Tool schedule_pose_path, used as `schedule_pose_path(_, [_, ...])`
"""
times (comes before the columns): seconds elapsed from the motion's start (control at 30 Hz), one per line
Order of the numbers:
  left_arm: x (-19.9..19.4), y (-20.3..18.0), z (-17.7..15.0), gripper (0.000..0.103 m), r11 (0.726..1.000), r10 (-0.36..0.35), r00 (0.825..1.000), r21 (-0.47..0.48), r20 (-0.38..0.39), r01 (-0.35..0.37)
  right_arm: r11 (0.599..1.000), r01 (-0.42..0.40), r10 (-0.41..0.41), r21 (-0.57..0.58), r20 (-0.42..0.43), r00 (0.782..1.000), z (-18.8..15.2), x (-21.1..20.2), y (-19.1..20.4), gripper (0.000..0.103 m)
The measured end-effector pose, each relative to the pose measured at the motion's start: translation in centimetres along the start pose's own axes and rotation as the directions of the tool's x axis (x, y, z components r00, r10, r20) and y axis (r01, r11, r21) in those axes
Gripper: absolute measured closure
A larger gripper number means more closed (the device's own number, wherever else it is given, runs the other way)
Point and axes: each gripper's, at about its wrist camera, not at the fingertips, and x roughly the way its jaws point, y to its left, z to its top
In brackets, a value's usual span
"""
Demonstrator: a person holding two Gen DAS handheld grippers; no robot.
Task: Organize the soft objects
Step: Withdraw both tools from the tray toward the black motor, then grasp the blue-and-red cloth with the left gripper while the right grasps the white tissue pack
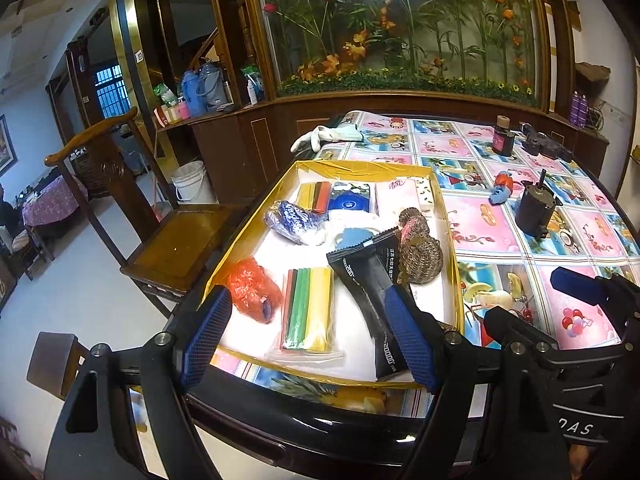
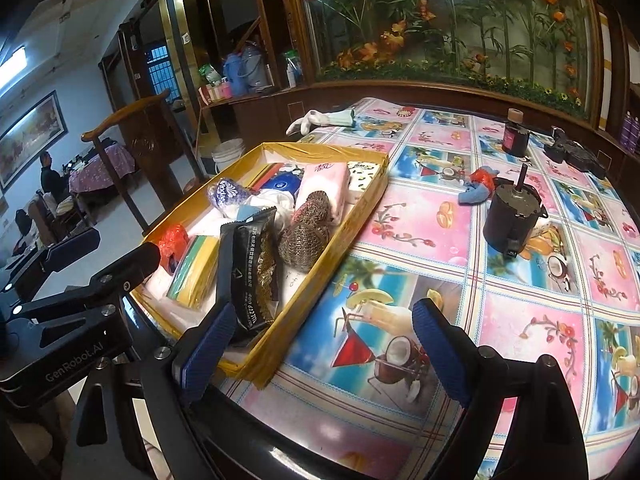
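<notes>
The black pouch (image 1: 370, 280) lies partly behind the left gripper (image 1: 308, 336), its print unreadable. It sits in the yellow-edged box (image 1: 256, 216) at frame centre with a knitted item (image 1: 422, 254), colour-strip packs and tissue packs. Both the left and the right gripper (image 2: 328, 354) gape empty.

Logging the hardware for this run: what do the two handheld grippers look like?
Both match: black bodies with silver screws and ribbed blue finger pads. The left gripper carries white "GenRobot.AI" lettering in the right wrist view. The right gripper shows white letters "DAS" in the left wrist view.
</notes>
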Motion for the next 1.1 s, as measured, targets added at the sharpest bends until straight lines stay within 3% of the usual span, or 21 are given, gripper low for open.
schedule_pose_path(0.73, [0.8,-1.6,-0.4,0.024,0.999,-0.005,0.999,0.040,-0.035,0.006,1.000,0.000,0.000,0.030,-0.011,1.000,-0.6,0.7,-0.9,0.011])
schedule_pose_path(0.8, [1.0,-1.9,-0.2,0.024,0.998,-0.023,0.999,0.049,-0.044,0.025,0.999,0.003,-0.003,0.033,-0.010,1.000,-0.5,0.7,-1.2,0.011])
schedule_pose_path(0.87, [1.0,-2.1,0.1,0.024,0.995,-0.087,0.995,0.044,-0.058,0.090,0.999,0.009,-0.009,0.037,-0.004,1.000,-0.5,0.3,-1.9,0.011])
schedule_pose_path(0.93, [1.1,-2.2,0.8,0.024,0.979,-0.201,0.976,0.020,-0.080,0.203,0.998,0.031,-0.031,0.048,0.010,0.999,-0.5,-0.4,-3.3,0.011])
schedule_pose_path(1.03, [2.1,-2.7,2.1,0.024,0.920,-0.393,0.909,-0.053,-0.138,0.390,0.993,0.070,-0.072,0.094,0.022,0.997,-0.6,-1.7,-6.5,0.011])
schedule_pose_path(1.1, [2.9,-3.6,3.0,0.024,0.889,-0.458,0.873,-0.079,-0.169,0.451,0.985,0.105,-0.109,0.139,0.019,0.994,-0.8,-2.4,-9.3,0.011])
